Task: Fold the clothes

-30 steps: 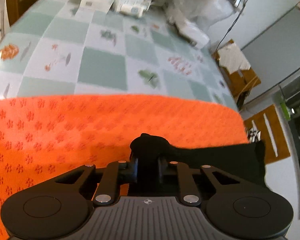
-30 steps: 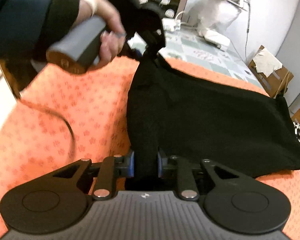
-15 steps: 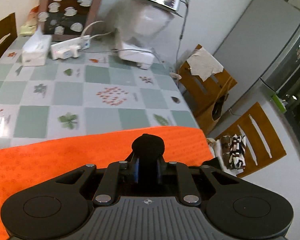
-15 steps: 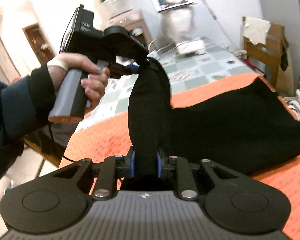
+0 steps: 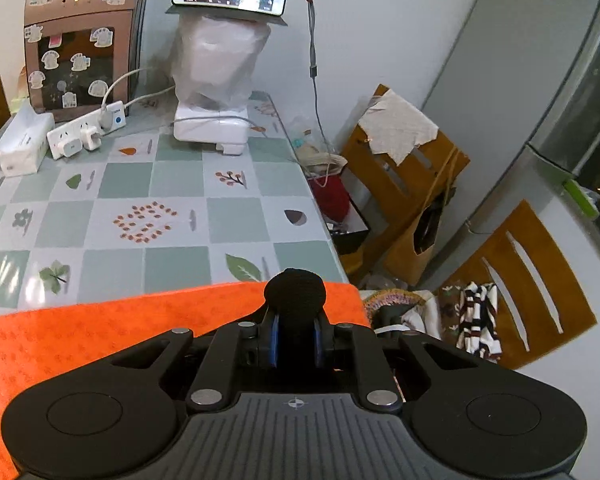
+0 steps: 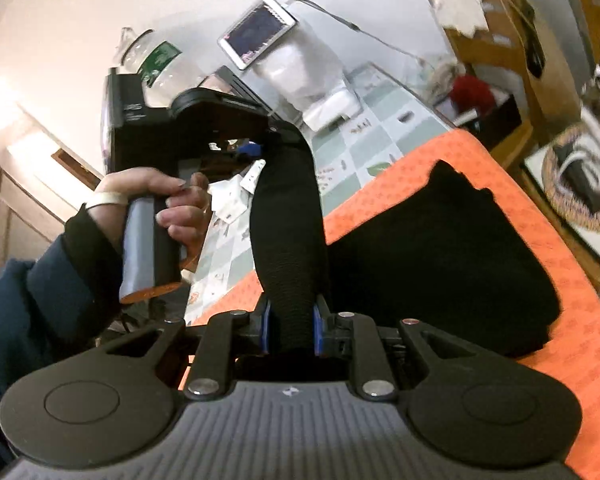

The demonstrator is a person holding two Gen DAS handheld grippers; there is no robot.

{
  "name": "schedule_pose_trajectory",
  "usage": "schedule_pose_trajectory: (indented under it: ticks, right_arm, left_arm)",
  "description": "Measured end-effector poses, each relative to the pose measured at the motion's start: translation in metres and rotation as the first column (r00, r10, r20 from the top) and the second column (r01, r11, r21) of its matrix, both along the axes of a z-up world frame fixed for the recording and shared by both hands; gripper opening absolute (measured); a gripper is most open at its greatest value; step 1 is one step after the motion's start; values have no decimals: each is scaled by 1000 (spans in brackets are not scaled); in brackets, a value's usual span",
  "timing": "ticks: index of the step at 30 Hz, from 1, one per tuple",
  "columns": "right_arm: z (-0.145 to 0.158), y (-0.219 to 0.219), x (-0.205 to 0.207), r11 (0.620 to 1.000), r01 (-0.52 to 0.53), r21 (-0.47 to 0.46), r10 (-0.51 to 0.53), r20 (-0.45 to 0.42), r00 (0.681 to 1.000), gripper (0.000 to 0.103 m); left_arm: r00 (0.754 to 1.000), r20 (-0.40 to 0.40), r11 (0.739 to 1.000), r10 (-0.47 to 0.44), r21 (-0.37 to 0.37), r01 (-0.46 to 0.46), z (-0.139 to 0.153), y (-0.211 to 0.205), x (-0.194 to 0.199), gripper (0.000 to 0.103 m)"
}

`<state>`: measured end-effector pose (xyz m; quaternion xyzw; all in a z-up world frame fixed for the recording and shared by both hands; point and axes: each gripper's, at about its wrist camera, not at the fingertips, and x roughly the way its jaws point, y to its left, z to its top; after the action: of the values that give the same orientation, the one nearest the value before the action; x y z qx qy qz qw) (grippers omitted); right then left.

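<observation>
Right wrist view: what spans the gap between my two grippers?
A taut band of the black garment runs from the right gripper up to the left gripper; nothing else lies between, seen in the right wrist view.

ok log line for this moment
step: fold | left gripper: shut on black garment | right gripper: shut on black garment | surface: orange cloth

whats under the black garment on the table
An orange cloth lies under the black garment, over a checked tablecloth. What lies beneath the garment's middle is covered. The left gripper and right gripper lift one edge.
</observation>
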<state>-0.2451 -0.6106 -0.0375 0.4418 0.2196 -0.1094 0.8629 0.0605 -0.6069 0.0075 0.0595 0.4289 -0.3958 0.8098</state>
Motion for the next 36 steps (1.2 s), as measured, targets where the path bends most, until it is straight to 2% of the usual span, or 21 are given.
schedule_pose_trajectory:
  ticks: [8, 13, 20, 23, 27, 28, 31, 34, 36]
  right_arm:
    - [-33, -81, -47, 986, -17, 164, 14, 17, 1000, 22]
    - [-71, -101, -68, 974, 2, 227, 3, -24, 1000, 22]
    - [-124, -114, -79, 959, 63, 275, -39, -91, 995, 22]
    - [-142, -115, -83, 951, 86, 296, -54, -114, 992, 23]
    - [-150, -119, -81, 952, 96, 291, -60, -129, 990, 31]
    - [-150, -119, -81, 952, 97, 290, -61, -130, 990, 34]
    - [-143, -119, -80, 956, 94, 278, -55, -145, 988, 44]
    - [-127, -119, -80, 969, 77, 235, -40, -161, 986, 45]
    - [-111, -117, -80, 983, 67, 173, -34, -182, 983, 46]
  left_arm:
    - [999, 40, 998, 19, 58, -21, -24, -58, -43, 19]
    - [996, 72, 988, -50, 147, 39, -58, -94, -74, 19]
    - [992, 76, 973, -104, 215, 86, -111, -121, -92, 24]
    - [990, 83, 972, -114, 214, 94, -124, -124, -96, 32]
    - [982, 86, 970, -166, 195, 147, -129, -126, -101, 61]
    - [980, 84, 969, -180, 189, 161, -128, -125, -101, 65]
    - [975, 75, 968, -211, 155, 198, -113, -120, -101, 74]
    - [973, 35, 970, -229, 85, 226, -90, -101, -98, 82]
    - [971, 35, 971, -236, 50, 234, -74, -85, -97, 88]
